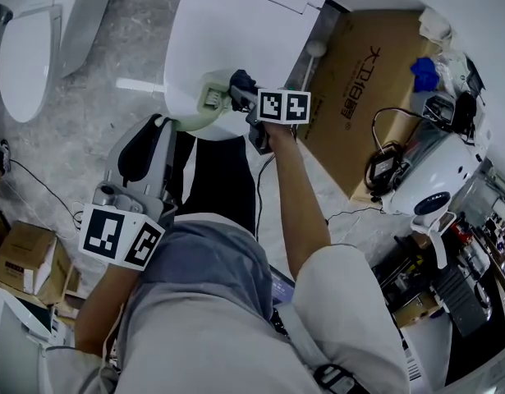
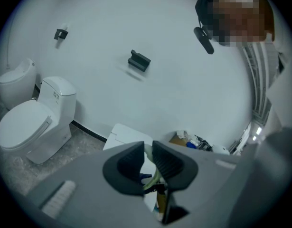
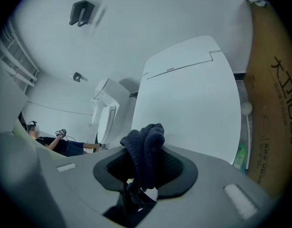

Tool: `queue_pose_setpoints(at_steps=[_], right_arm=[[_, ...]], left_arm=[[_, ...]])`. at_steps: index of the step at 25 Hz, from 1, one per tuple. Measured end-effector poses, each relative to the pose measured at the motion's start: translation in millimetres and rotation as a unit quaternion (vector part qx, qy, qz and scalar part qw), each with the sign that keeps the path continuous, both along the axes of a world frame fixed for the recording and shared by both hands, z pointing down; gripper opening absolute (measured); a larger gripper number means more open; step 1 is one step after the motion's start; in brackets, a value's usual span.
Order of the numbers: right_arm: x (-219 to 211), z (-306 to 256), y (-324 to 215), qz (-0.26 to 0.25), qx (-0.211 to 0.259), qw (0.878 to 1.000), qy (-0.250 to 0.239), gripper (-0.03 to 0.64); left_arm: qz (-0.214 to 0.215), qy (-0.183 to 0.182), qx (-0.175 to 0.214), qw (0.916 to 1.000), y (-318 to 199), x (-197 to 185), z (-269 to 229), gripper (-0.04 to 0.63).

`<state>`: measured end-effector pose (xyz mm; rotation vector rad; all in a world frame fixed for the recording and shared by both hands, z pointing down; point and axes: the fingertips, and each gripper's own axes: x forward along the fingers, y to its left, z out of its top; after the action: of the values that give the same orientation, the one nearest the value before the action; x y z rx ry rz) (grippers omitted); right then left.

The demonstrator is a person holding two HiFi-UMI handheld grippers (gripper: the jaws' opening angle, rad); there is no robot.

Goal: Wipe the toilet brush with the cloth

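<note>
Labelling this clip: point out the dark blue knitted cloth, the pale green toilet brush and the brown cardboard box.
dark blue knitted cloth (image 3: pixel 145 148), right gripper view, its bunched top fold.
pale green toilet brush (image 1: pixel 204 97), head view, the wide end beside the cloth.
brown cardboard box (image 1: pixel 334 72), head view, its top face.

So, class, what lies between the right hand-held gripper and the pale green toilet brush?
A dark blue knitted cloth, clamped in the right hand-held gripper, fills that gap to the pale green toilet brush; the head view shows it.
</note>
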<state>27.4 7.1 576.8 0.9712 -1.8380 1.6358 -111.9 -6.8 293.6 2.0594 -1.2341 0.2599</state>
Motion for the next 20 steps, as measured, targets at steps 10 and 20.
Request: queue_pose_setpoints(at_steps=[10, 20], right_arm=[[-6, -19, 0, -0.034, 0.014, 0.999, -0.002, 0.124], [-24, -28, -1, -0.121, 0.038, 0.992, 0.000, 0.124]], left_arm=[[0.009, 0.004, -0.002, 1.0000, -4, 2, 0, 0.000], [0.006, 0.010, -0.001, 0.9999, -3, -2, 1, 0.000]])
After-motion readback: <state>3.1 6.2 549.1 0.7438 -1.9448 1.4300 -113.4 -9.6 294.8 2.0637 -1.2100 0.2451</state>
